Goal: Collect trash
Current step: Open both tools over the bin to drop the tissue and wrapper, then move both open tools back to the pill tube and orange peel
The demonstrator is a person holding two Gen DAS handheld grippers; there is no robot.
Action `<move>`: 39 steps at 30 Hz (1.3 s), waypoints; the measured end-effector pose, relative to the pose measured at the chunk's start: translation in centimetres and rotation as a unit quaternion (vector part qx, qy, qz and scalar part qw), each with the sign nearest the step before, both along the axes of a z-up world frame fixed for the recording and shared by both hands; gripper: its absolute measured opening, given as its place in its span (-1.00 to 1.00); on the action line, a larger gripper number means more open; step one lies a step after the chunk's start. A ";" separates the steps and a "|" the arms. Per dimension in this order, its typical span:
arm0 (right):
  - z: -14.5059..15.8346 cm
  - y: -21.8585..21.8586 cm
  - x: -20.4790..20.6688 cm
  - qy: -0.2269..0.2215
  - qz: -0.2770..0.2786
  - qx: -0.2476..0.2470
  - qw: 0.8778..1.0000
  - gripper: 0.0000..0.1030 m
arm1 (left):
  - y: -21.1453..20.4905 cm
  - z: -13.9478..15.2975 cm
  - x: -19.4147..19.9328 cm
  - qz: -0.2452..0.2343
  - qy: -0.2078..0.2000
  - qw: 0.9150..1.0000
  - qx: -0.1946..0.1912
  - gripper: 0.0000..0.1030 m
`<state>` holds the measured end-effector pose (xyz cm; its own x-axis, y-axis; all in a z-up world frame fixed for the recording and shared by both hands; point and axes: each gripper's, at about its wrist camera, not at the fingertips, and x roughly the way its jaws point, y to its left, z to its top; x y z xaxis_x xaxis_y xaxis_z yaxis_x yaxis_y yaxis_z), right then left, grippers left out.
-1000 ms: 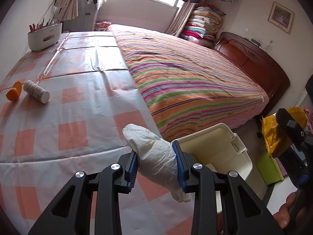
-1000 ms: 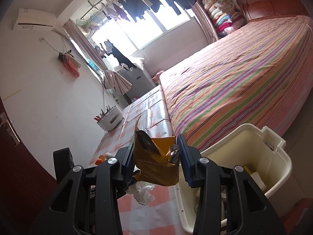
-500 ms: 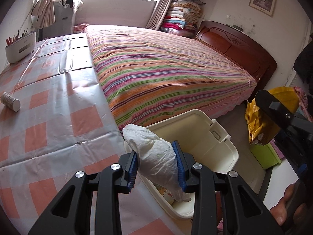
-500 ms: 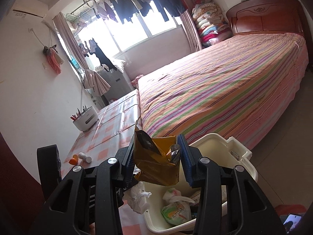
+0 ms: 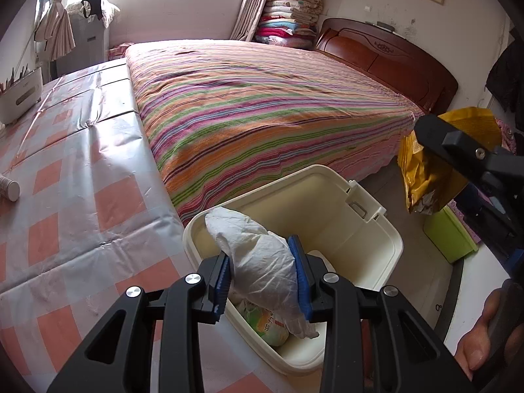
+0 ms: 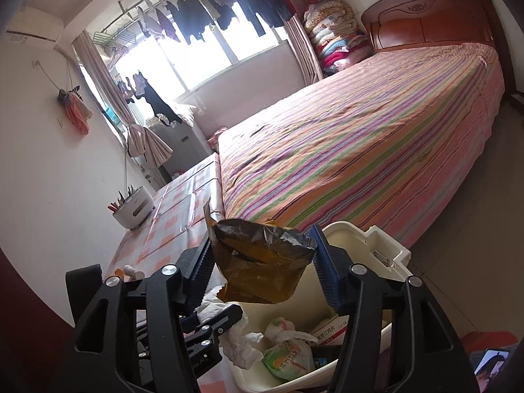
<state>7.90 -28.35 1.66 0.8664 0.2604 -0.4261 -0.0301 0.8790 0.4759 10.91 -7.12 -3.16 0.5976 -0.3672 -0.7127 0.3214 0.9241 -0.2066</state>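
I am holding my left gripper (image 5: 262, 273) clamped on a crumpled white glove (image 5: 262, 262), its blue pads pressing both sides. The glove is hanging right over the near left corner of the cream bin (image 5: 386, 226), which is sitting on the floor between the checked tablecloth (image 5: 82, 196) on the left and the striped bed (image 5: 262, 104) behind it. Inside the bin, under the glove, a green-and-white wrapper (image 5: 268, 324) is lying at the bottom.

My right gripper (image 6: 262, 268) has just been opening its jaws; the yellow foil bag (image 6: 262, 262) is sitting between the pads, its top puffed open, and I cannot tell whether the pads are pressing on it at all. The bag is hanging above the near part of the bin (image 6: 386, 245), over crumpled tissues (image 6: 242, 340) and a small carton (image 6: 330, 327). From the left camera I am seeing the same bag (image 5: 425, 177) off to the right, beside a green box (image 5: 448, 239) on the floor.

A white bottle (image 5: 8, 190) is lying on the tablecloth at the far left, well apart from the bin.
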 end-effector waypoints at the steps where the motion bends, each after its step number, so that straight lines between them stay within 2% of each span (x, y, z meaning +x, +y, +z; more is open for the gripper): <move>1: -0.1 -0.3 0.0 0.001 -0.004 0.009 1.000 0.27 | -0.1 -0.2 0.1 -0.001 0.004 1.000 0.002 -0.37; 7: -0.6 -1.3 0.1 0.005 -0.003 0.059 0.998 0.32 | -0.4 -0.8 0.3 -0.006 0.010 1.000 0.006 -0.33; 11: 0.0 -2.2 -0.4 -0.007 -0.010 0.072 0.997 0.33 | -0.5 -0.9 0.2 -0.006 0.009 1.000 0.008 -0.26; 16: 0.7 -3.0 -1.1 -0.026 -0.019 0.076 0.997 0.37 | -0.4 -0.4 -0.2 -0.002 -0.001 1.000 0.005 0.34; 21: 0.5 -2.4 -1.2 -0.029 -0.015 0.075 0.997 0.38 | 0.0 0.4 -0.5 -0.001 -0.011 1.000 0.002 0.36; 27: 0.5 -1.3 -1.1 -0.035 -0.005 0.078 0.996 0.40 | 2.4 1.8 -0.7 0.022 -0.019 0.999 -0.015 0.36; 35: -0.1 2.7 0.6 -0.023 0.028 0.067 0.997 0.40 | 8.2 2.9 -0.8 0.068 -0.028 0.997 -0.020 0.36; 39: -0.3 5.9 1.3 -0.017 0.059 0.056 0.997 0.41 | 12.8 3.6 -0.7 0.101 -0.032 0.994 -0.018 0.36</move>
<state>9.23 -22.48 1.33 0.8398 0.4060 -0.3603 -0.1480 0.8098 0.5677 10.25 5.66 0.42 0.7052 -0.2598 -0.6597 0.1437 0.9635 -0.2258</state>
